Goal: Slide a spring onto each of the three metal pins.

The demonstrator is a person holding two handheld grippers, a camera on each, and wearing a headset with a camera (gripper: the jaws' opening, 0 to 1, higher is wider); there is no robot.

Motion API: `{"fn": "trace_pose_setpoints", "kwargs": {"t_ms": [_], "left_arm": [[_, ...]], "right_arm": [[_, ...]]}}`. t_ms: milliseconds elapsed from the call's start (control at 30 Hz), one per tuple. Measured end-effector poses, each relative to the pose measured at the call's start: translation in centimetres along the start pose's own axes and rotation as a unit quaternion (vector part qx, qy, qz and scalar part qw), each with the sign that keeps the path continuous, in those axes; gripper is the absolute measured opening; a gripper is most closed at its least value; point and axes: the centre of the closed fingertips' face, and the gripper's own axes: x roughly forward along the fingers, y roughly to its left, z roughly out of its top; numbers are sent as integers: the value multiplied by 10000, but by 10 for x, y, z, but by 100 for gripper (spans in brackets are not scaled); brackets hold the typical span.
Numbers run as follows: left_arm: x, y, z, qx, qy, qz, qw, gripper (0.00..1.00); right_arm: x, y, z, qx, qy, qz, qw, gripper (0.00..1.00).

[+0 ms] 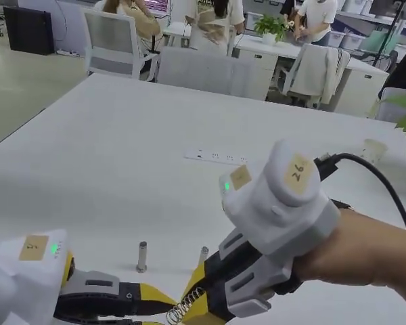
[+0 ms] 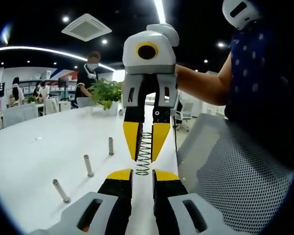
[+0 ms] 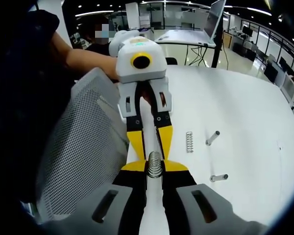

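Note:
A steel spring [image 2: 144, 152] runs lengthwise between the yellow fingers of my right gripper [image 2: 145, 155], which is shut on it. My right gripper view shows this spring [image 3: 155, 165] end-on between my own tips. My left gripper [image 2: 143, 175] faces the right one tip to tip, its jaws a little wider than the spring's near end, which sits between them. In the head view the spring [image 1: 183, 308] sticks out where both grippers meet, low and near. Three bare metal pins [image 2: 110, 146] [image 2: 88, 165] [image 2: 61, 190] stand on the white table. Two pins [image 1: 142, 256] [image 1: 203, 254] stand just beyond the grippers.
A second spring [image 3: 189, 142] lies loose on the table next to a pin [image 3: 212, 138]. A white power strip [image 1: 216, 157] and a paper cup [image 1: 373, 150] sit farther back. A grey mesh chair back [image 2: 225, 176] is close beside the grippers. People sit at distant desks.

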Motion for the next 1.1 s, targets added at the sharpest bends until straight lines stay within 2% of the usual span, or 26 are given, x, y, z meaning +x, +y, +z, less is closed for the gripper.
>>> {"fn": "trace_pose_setpoints", "kwargs": {"t_ms": [533, 1100], "left_arm": [[-3, 16, -2, -56, 58, 303, 9995, 20], [-4, 29, 3, -1, 66, 458, 9989, 25]], "right_arm": [[-8, -20, -17, 160, 98, -245, 9995, 8], [-32, -44, -28, 320, 151, -610, 9975, 8]]}}
